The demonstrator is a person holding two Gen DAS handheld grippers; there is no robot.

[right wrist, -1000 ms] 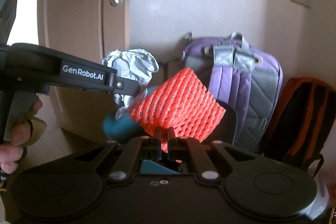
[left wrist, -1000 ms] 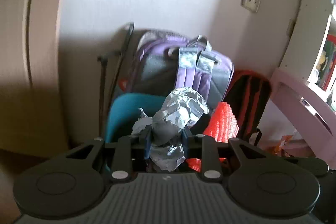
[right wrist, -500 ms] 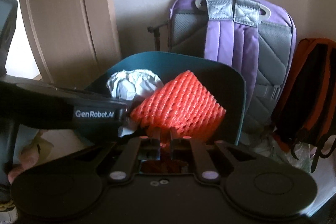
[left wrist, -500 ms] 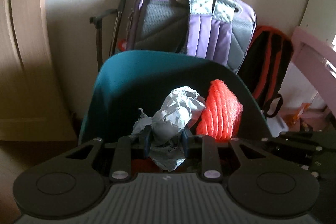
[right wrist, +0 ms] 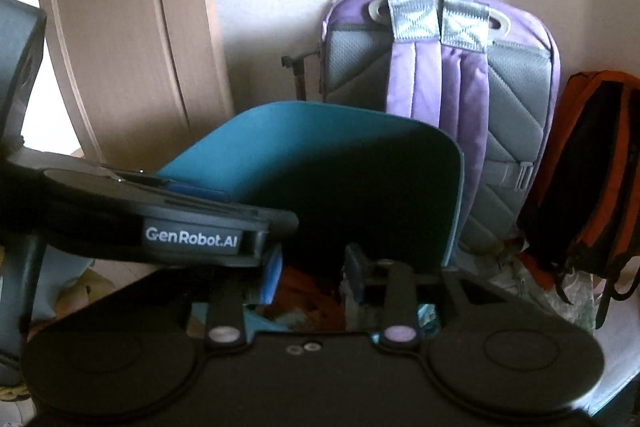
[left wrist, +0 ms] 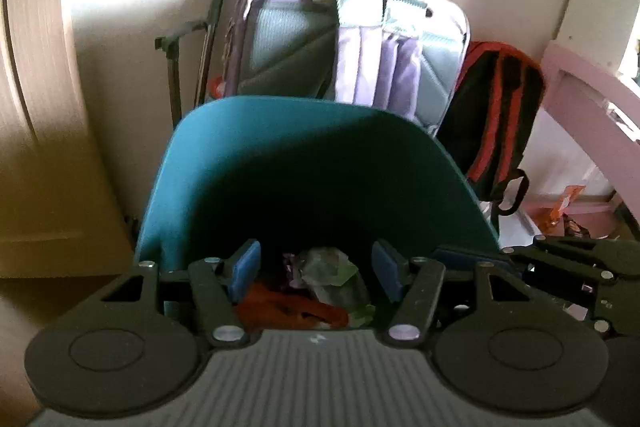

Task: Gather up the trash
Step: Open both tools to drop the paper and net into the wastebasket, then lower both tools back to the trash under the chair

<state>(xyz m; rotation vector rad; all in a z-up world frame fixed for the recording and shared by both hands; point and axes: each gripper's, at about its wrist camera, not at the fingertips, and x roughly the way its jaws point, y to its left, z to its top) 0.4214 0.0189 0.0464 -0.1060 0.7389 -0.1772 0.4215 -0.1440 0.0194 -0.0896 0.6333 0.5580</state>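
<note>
A teal bin with its lid [left wrist: 304, 155] raised stands before me; it also shows in the right wrist view [right wrist: 320, 163]. My left gripper [left wrist: 316, 269] is open and empty over the bin mouth. Inside lie a crumpled foil wad [left wrist: 328, 273] and orange netting [left wrist: 288, 309]. My right gripper [right wrist: 314, 273] is open and empty over the same opening, with orange netting [right wrist: 304, 291] below it. The left gripper's body [right wrist: 160, 211] crosses the right wrist view at left.
A purple and grey backpack [right wrist: 440, 83] leans on the wall behind the bin, with a black and orange backpack [right wrist: 588, 167] to its right. A wooden door [right wrist: 128, 39] is at left. A pink furniture frame [left wrist: 592, 95] and litter are at right.
Both grippers moved lower over the bin and opened. The foil wad left the left gripper and the orange netting left the right gripper; both now lie inside the bin.
</note>
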